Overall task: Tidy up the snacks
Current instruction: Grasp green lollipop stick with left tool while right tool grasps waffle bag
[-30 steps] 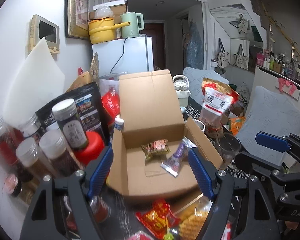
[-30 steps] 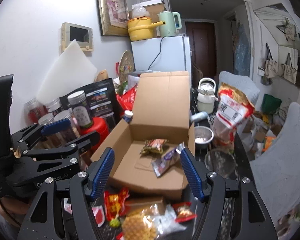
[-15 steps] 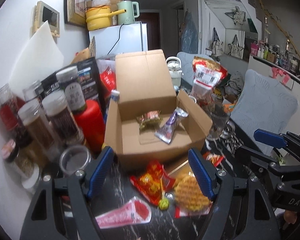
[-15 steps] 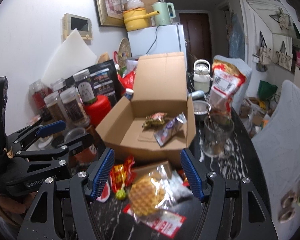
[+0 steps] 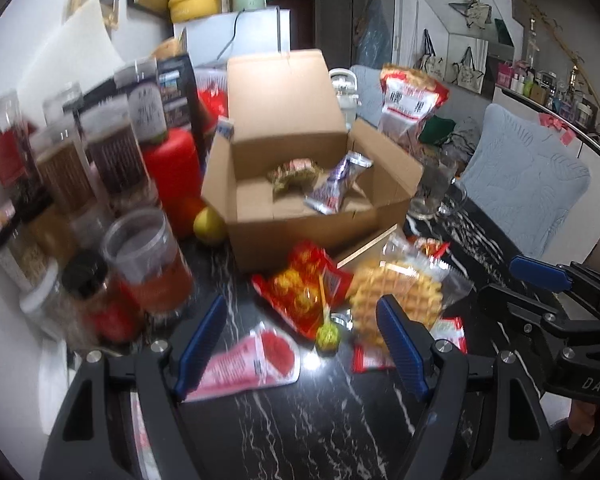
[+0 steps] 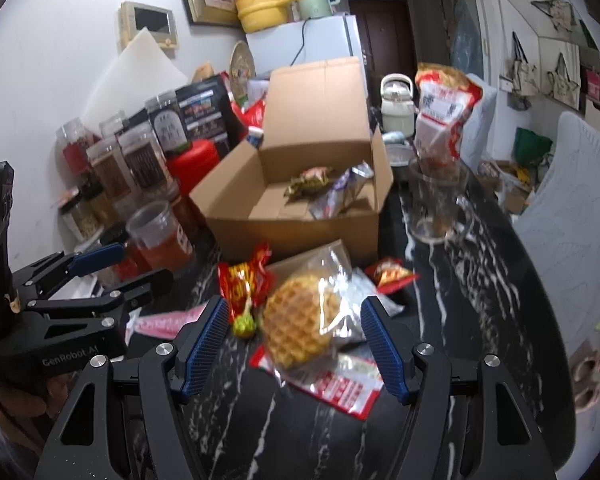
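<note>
Both my left tool (image 5: 300, 344) and right tool (image 6: 290, 346) gape empty; jars (image 5: 112, 160) blur; only my right view shows the glass mug (image 6: 440, 204) whole.

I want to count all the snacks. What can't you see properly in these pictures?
- Box floor, both views: the front wall hides part.
- Jars, left view: blurred, labels unreadable.
- Red-and-white packet, right view: the waffle bag covers part.
- Pink packet, right view: left gripper hides part.

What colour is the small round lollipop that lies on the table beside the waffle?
Yellow-green. The lollipop shows best in the right wrist view, left of the waffle.
</note>
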A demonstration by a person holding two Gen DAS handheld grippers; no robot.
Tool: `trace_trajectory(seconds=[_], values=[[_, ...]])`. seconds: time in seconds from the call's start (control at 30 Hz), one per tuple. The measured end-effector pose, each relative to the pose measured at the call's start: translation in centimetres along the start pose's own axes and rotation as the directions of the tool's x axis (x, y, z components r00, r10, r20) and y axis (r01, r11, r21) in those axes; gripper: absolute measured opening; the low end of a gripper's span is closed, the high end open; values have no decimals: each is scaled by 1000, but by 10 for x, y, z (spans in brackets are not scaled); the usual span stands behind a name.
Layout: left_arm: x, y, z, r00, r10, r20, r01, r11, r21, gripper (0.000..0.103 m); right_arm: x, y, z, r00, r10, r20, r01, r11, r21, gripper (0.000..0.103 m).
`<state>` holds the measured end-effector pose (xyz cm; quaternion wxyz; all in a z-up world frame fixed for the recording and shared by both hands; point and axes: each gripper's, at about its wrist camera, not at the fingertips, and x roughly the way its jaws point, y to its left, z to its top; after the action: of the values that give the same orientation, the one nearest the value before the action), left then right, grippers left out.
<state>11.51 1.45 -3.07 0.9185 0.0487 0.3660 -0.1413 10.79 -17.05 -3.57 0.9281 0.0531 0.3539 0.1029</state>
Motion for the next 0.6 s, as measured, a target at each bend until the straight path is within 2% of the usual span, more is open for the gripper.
trace_trajectory(seconds=[0.2,0.33,0.6], values=[[13,7,-22,999,-7,-44,7,1000,-7,77,14,0,-18,999,20,-34,-19,1000,11,69],[21,10,-34,997,-39,-73,37,999,-22,77,23,2,-28,998,29,-52,-28,999,20,69],[36,4,-45,994,-77,-74,76,997,-6,77,38,-1,-48,997,39,-73,-36,998,45,69]])
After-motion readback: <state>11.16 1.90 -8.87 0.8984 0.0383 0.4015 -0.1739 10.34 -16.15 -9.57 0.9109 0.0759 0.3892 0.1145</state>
